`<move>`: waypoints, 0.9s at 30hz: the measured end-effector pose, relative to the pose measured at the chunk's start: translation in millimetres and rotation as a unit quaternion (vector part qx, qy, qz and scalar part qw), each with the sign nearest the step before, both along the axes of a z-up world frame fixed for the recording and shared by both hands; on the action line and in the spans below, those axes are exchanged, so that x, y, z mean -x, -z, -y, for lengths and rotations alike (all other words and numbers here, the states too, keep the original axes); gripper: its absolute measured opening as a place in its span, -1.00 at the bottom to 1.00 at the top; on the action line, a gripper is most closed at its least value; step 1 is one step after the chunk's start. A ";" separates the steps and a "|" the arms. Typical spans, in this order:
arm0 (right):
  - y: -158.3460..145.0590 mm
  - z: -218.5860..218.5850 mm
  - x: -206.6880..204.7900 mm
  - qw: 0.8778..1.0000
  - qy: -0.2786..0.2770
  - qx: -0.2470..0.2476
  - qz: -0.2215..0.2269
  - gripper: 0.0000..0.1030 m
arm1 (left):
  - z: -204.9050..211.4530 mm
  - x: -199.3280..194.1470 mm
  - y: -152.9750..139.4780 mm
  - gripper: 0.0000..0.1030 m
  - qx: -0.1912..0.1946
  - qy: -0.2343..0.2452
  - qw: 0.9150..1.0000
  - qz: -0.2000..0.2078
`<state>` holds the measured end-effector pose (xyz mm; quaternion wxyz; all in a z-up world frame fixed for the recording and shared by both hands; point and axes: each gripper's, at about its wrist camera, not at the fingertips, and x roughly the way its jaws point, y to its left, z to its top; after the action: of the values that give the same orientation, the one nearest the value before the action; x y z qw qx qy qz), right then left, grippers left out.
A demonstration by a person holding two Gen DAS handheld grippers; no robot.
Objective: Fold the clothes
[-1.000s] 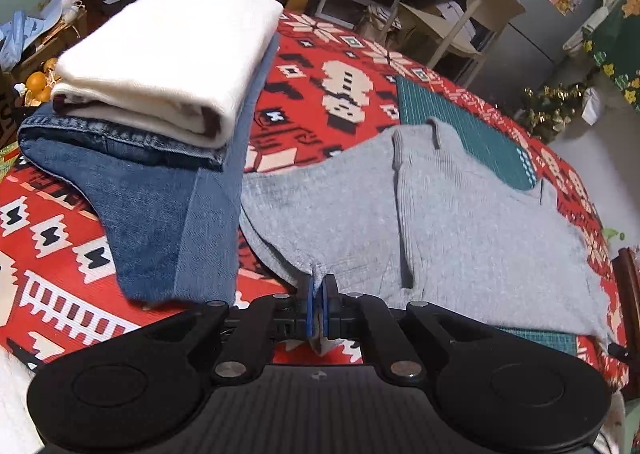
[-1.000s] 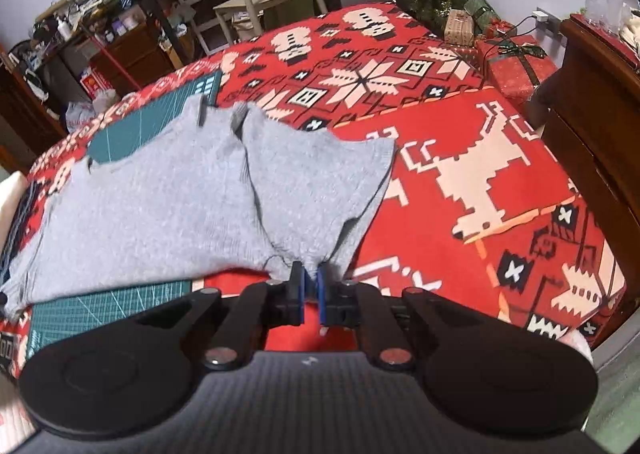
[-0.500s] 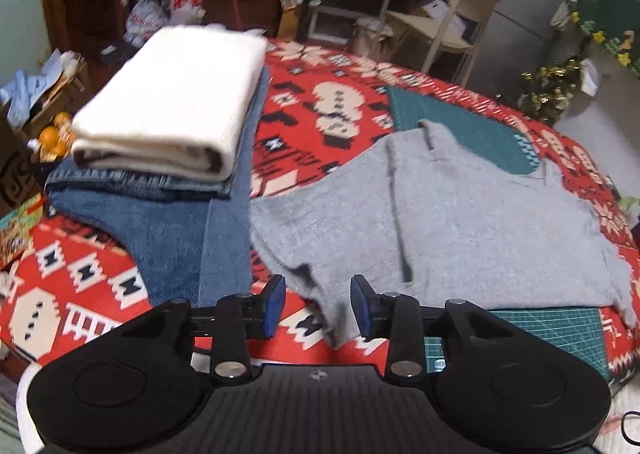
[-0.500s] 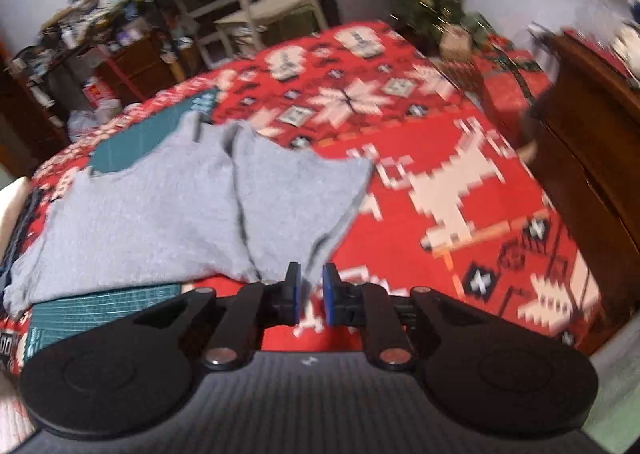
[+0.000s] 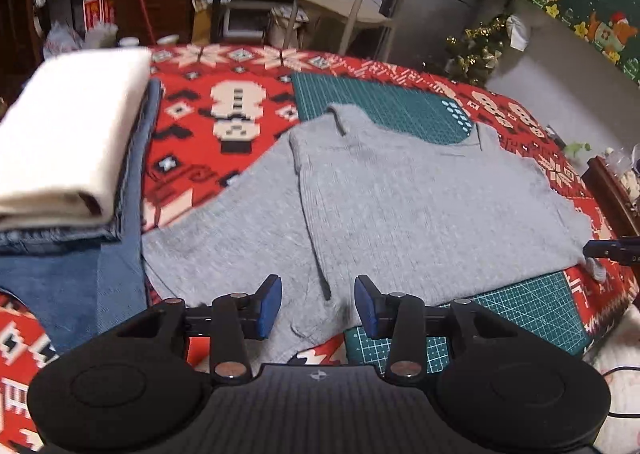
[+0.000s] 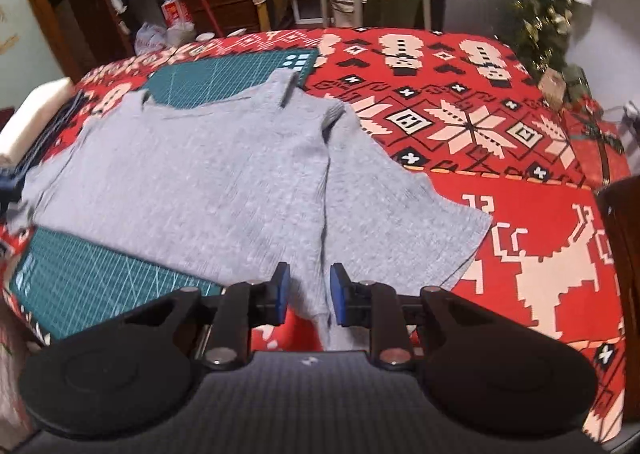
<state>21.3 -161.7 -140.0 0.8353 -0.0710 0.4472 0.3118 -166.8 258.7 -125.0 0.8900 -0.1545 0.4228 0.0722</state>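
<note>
A grey knit top (image 5: 400, 205) lies flat on the red patterned cloth (image 5: 224, 125), partly over a green cutting mat (image 5: 532, 306). My left gripper (image 5: 318, 306) hangs over its near left hem corner, jaws opening, blue pads apart and clear of the cloth lying between them. In the right wrist view the same grey top (image 6: 208, 181) spreads out, and my right gripper (image 6: 308, 296) sits over its near right hem corner, jaws opening, a narrow gap with cloth beneath but not pinched. The right gripper's tip (image 5: 608, 250) shows at the far right edge of the left wrist view.
A folded cream garment (image 5: 68, 133) rests on folded blue jeans (image 5: 80, 282) at the left. A dark wooden cabinet (image 6: 624, 278) borders the cloth on the right. Beyond the far edge stand a chair (image 5: 360, 1), shelves and clutter.
Both grippers have let go of the grey top's hem corners and their jaws have spread. Both have drawn back and rolled level, and the top now lies flat.
</note>
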 end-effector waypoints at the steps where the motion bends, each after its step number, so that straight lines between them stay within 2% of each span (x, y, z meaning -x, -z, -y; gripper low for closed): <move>1: 1.1 -0.1 -1.3 1.000 0.001 -0.003 -0.004 -0.66 | -0.8 -0.1 1.3 -0.24 0.002 -0.001 1.000 -0.001; 2: 2.4 -0.4 -2.6 1.000 0.000 -0.005 -0.009 -0.76 | -2.5 -0.2 3.0 -0.25 0.005 -0.004 1.000 -0.002; 6: 7.1 -0.5 -6.1 1.000 0.009 -0.005 -0.019 -0.76 | -3.3 -1.1 4.3 -0.30 0.036 0.005 0.999 0.009; 9: 12.5 -1.1 -8.9 1.000 0.013 -0.002 -0.025 -0.85 | 4.7 -7.5 7.8 -0.29 0.024 0.021 0.999 0.001; 10: 13.5 -1.7 -9.1 1.000 0.013 -0.001 -0.025 -0.92 | 6.9 -9.6 10.8 -0.37 0.020 0.024 0.999 -0.007; 12: 13.3 -2.5 -8.7 1.000 0.014 -0.001 -0.025 -0.96 | 10.9 -13.2 16.3 -0.91 0.011 0.029 0.999 -0.022; 13: 10.9 -1.9 -7.4 1.000 0.015 -0.003 -0.024 -0.97 | 10.3 -12.6 16.2 -0.94 0.007 0.023 0.999 -0.025; 20: -19.0 13.4 1.7 0.998 0.016 -0.042 -0.037 -0.97 | -5.8 8.8 -15.8 -0.93 0.023 0.023 0.999 0.006; 24: -5.0 13.5 -2.6 0.998 0.020 -0.017 -0.050 -0.97 | -7.7 6.3 -0.5 -0.93 0.010 0.035 0.999 -0.029; 27: 3.0 17.5 -5.4 0.998 0.030 -0.015 -0.056 -0.97 | -18.4 8.9 7.0 -0.93 0.017 0.022 0.999 -0.035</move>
<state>26.7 -179.2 -142.9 0.8188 -0.0278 0.4905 0.2970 -175.6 277.1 -132.1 0.8731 -0.1577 0.4587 0.0505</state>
